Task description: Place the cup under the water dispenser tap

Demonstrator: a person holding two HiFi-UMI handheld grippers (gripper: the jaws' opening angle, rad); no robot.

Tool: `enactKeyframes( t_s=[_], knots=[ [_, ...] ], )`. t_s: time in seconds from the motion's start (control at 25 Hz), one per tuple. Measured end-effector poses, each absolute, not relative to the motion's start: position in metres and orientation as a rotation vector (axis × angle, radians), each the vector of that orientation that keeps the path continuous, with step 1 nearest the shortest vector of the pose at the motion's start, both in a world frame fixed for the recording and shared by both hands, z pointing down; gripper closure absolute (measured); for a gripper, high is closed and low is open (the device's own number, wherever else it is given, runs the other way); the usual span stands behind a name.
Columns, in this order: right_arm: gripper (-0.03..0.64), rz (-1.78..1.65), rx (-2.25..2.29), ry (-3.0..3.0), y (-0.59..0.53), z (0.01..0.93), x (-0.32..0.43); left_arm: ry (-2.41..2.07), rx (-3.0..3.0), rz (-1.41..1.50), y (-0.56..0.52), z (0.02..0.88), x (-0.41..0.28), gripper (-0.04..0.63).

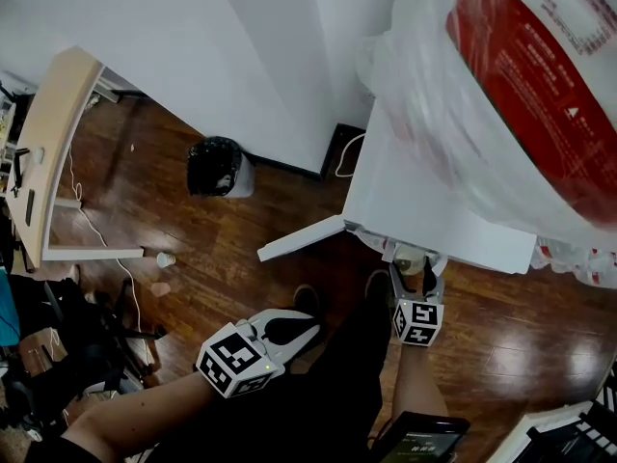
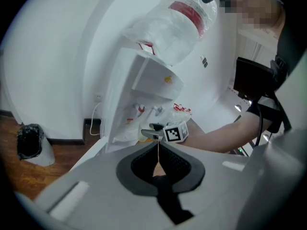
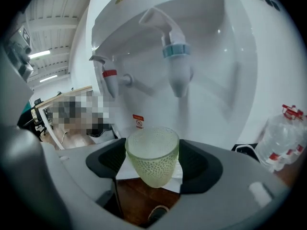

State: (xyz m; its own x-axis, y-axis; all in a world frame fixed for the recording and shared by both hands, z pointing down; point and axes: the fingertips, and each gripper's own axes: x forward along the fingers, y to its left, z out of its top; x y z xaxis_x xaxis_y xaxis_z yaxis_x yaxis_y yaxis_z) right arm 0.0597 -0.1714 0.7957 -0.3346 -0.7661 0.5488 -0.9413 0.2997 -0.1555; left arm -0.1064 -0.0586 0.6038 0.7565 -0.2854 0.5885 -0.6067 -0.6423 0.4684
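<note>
One green cup (image 3: 152, 157) is being pinched upright by the wide-set jaws of the right gripper (image 1: 415, 270) at the front edge of the water dispenser (image 3: 225, 80) recess, short of the blue tap (image 3: 176, 68). Delivery is judged under way: a push inward and a level set-down are being called for, clear of the red tap (image 3: 110, 80) beside. The jaws of the left gripper (image 2: 158, 151) are being held together, empty.

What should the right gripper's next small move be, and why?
Probably ease the green cup forward and slightly right, to bring it below the blue tap. The right gripper holds it upright, but it appears short of the taps, lined up between the red tap and the blue one.
</note>
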Motion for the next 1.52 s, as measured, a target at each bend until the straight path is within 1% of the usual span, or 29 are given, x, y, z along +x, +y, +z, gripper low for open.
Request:
enactKeyframes(
  t_s=[0.28, 0.4, 0.56, 1.0, 1.24, 1.44, 1.52],
  knots=[
    [0.278, 0.587, 1.654, -2.233, -0.182, 0.795, 0.079, -0.717, 2.282, 0.584, -0.079, 0.632, -0.09, 0.568],
    [0.276, 0.54, 1.704, -2.233, -0.186, 0.799, 0.084, -0.681, 2.287, 0.619, -0.069, 0.64, -0.084, 0.568],
    [0.276, 0.569, 1.782, -2.19, -0.175, 0.814, 0.09, -0.606, 2.298, 0.675, -0.056, 0.65, -0.079, 0.568],
    [0.258, 0.592, 1.683, -2.157, -0.183, 0.82, 0.082, -0.64, 2.334, 0.643, -0.077, 0.636, -0.083, 0.568],
    [0.279, 0.54, 1.757, -2.123, -0.18, 0.815, 0.09, -0.648, 2.319, 0.623, -0.075, 0.635, -0.091, 0.568],
    [0.276, 0.623, 1.844, -2.125, -0.182, 0.822, 0.092, -0.667, 2.336, 0.612, -0.079, 0.634, -0.099, 0.568],
    [0.266, 0.65, 1.833, -2.106, -0.181, 0.826, 0.093, -0.659, 2.324, 0.606, -0.078, 0.633, -0.1, 0.568]
  ],
)
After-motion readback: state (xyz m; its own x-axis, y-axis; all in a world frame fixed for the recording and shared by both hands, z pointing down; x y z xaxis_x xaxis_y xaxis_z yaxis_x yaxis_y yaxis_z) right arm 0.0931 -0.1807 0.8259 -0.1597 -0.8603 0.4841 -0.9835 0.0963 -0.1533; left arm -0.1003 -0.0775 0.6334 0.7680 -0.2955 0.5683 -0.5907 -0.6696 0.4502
